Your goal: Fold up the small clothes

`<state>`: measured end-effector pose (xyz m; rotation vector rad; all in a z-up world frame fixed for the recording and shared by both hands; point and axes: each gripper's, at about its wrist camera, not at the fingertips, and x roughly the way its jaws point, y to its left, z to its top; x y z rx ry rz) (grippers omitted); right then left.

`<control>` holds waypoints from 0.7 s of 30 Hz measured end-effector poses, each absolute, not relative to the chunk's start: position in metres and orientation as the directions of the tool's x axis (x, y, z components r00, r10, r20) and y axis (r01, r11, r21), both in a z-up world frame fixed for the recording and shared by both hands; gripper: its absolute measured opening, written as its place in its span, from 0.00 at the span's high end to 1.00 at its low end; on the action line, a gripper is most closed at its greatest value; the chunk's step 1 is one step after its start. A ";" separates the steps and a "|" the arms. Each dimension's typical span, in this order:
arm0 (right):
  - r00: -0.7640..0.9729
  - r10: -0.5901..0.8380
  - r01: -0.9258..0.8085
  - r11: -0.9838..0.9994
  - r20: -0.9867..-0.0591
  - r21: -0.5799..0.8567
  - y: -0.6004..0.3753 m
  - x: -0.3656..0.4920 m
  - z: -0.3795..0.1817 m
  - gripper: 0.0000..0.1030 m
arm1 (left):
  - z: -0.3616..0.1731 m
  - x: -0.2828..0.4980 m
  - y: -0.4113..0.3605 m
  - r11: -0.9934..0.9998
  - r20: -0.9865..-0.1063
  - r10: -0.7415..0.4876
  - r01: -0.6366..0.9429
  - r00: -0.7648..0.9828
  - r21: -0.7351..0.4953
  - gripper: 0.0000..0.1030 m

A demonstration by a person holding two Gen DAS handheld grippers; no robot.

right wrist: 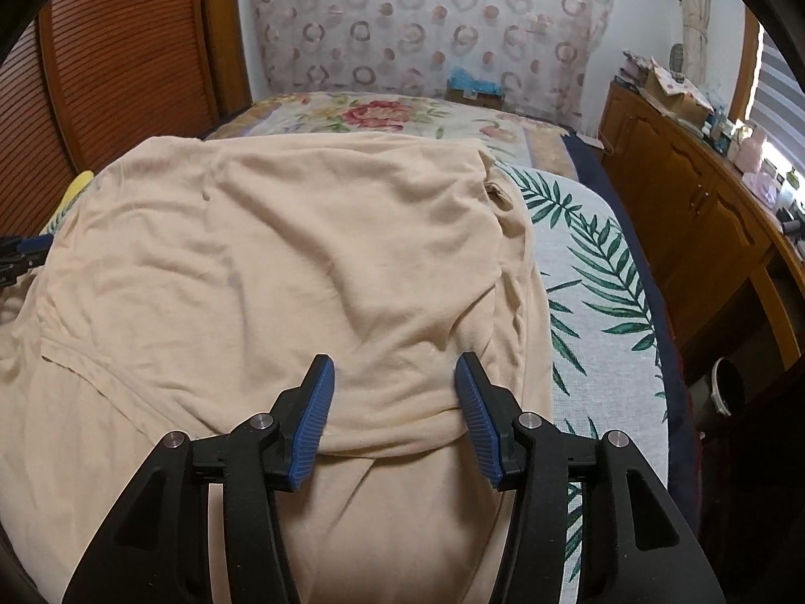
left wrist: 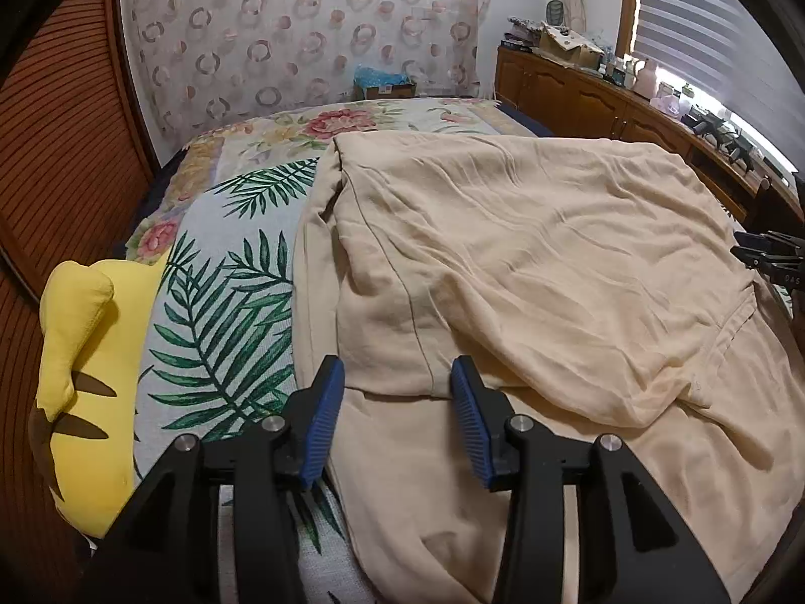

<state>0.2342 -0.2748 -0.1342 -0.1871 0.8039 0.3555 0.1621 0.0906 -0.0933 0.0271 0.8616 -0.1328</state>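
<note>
- A beige garment (left wrist: 528, 251) lies spread on the bed (left wrist: 241, 302), its upper layer folded back over the lower one, on a palm-leaf cover.
- The left gripper (left wrist: 397, 392) is parted over the folded layer's near hem by the garment's left edge; cloth lies between the blue pads (left wrist: 322, 418), unpinched.
- The right gripper (right wrist: 395, 387) is likewise parted over the hem near the right edge, pressing on nothing.
- Only the left view shows the yellow plush (left wrist: 85, 377) whole at the bed's left edge.
- Only the right view shows the garment's right edge (right wrist: 523, 272) and the cabinet's (right wrist: 679, 191) full front beyond the bed's right edge.
</note>
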 end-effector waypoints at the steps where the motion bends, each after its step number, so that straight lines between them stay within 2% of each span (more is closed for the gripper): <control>1: 0.639 0.240 -0.380 0.925 -0.731 -0.029 -0.275 0.235 -0.134 0.50 | -0.093 0.162 0.090 0.991 -0.758 -0.105 0.128 0.644 -0.029 0.58; 10: 0.639 0.239 -0.380 0.924 -0.731 -0.030 -0.275 0.234 -0.135 0.49 | -0.093 0.164 0.091 0.992 -0.768 -0.103 0.125 0.632 -0.030 0.57; 16: 0.639 0.239 -0.380 0.924 -0.731 -0.030 -0.275 0.234 -0.135 0.49 | -0.086 0.174 0.090 0.985 -0.768 -0.166 0.132 0.618 -0.107 0.58; 21: 0.640 0.239 -0.380 0.924 -0.731 -0.030 -0.275 0.234 -0.136 0.49 | -0.088 0.188 0.088 0.989 -0.788 -0.144 0.114 0.598 -0.094 0.58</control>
